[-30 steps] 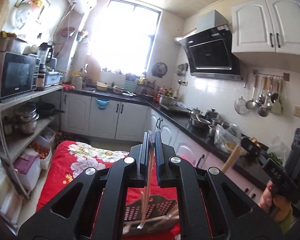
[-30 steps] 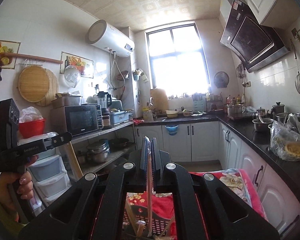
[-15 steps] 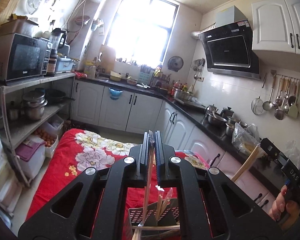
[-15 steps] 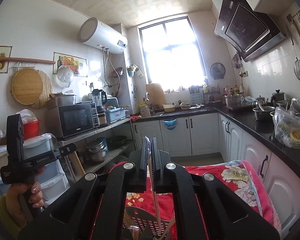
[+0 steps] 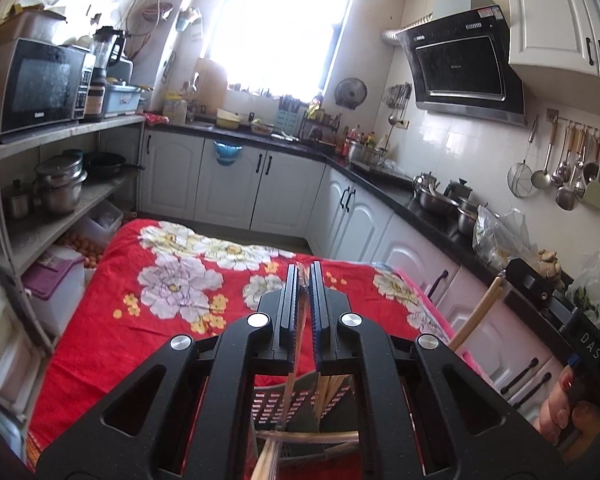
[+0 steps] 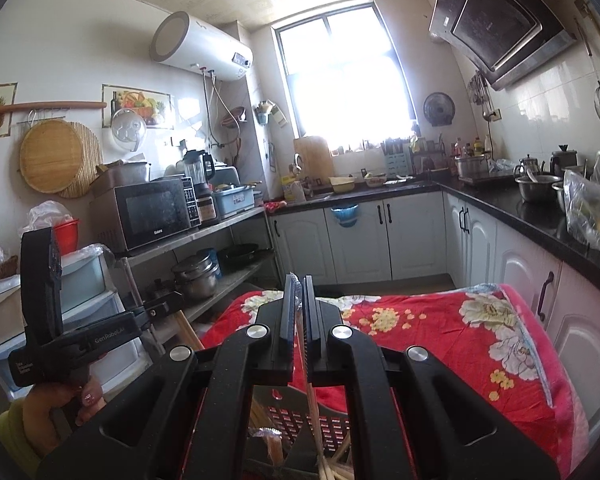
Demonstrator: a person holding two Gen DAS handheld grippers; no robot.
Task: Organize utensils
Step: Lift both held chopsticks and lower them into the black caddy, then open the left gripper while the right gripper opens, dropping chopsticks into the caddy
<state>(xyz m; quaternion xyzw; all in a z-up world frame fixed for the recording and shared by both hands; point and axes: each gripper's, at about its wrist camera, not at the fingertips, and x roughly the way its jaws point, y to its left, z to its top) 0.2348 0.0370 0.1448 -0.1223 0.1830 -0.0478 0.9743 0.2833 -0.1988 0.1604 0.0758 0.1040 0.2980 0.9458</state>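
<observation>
Over the red floral cloth, both grippers had pitched downward. The left gripper was clenched on one chopstick, the right gripper on another chopstick, both tips now reaching the slotted basket just below; release appeared imminent.
</observation>
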